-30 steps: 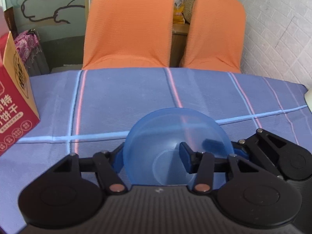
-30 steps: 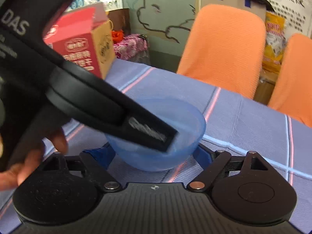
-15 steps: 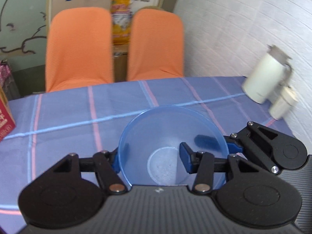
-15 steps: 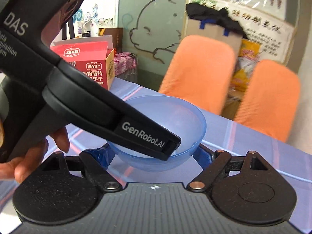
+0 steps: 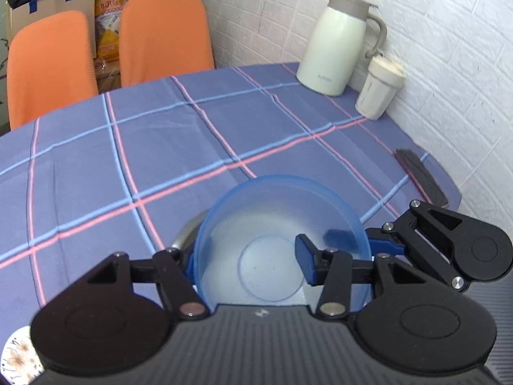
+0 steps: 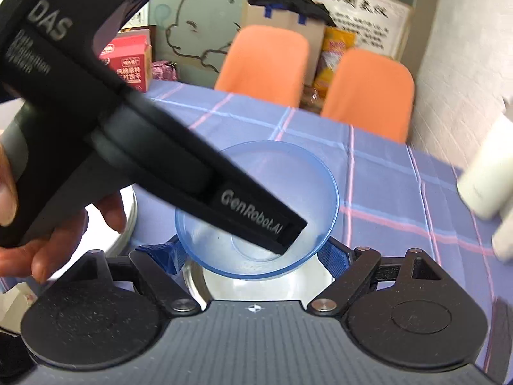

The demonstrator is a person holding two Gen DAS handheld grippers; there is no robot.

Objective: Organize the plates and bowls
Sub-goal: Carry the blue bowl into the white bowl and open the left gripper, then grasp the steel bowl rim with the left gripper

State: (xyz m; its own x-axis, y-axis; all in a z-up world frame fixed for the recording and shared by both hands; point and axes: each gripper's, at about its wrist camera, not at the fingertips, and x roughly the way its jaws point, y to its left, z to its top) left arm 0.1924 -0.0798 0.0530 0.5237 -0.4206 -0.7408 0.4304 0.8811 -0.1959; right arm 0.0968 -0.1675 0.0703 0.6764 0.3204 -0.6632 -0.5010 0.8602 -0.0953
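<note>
A translucent blue plastic bowl [image 5: 275, 240] is held above the checked tablecloth. My left gripper [image 5: 247, 261] is shut on its near-left rim, one finger inside [image 5: 306, 261], one outside. In the right wrist view the blue bowl [image 6: 256, 205] hangs over a steel bowl [image 6: 256, 284], whose rim also shows in the left wrist view [image 5: 184, 235]. My right gripper [image 6: 253, 252] is open, its fingers on either side of the blue bowl. The left gripper's black body [image 6: 144, 147] crosses that view.
A white thermos jug [image 5: 336, 41] and a cream cup [image 5: 380, 89] stand at the far right by the brick wall. A dark flat object [image 5: 420, 176] lies at the right table edge. A patterned plate [image 5: 19, 357] peeks out bottom left. Two orange chairs [image 5: 163, 35] stand behind; a red carton [image 6: 131, 59] is far left.
Both grippers swung right with the blue bowl, away from the red carton. The thermos and cup came into view, and the steel bowl now shows under the blue bowl.
</note>
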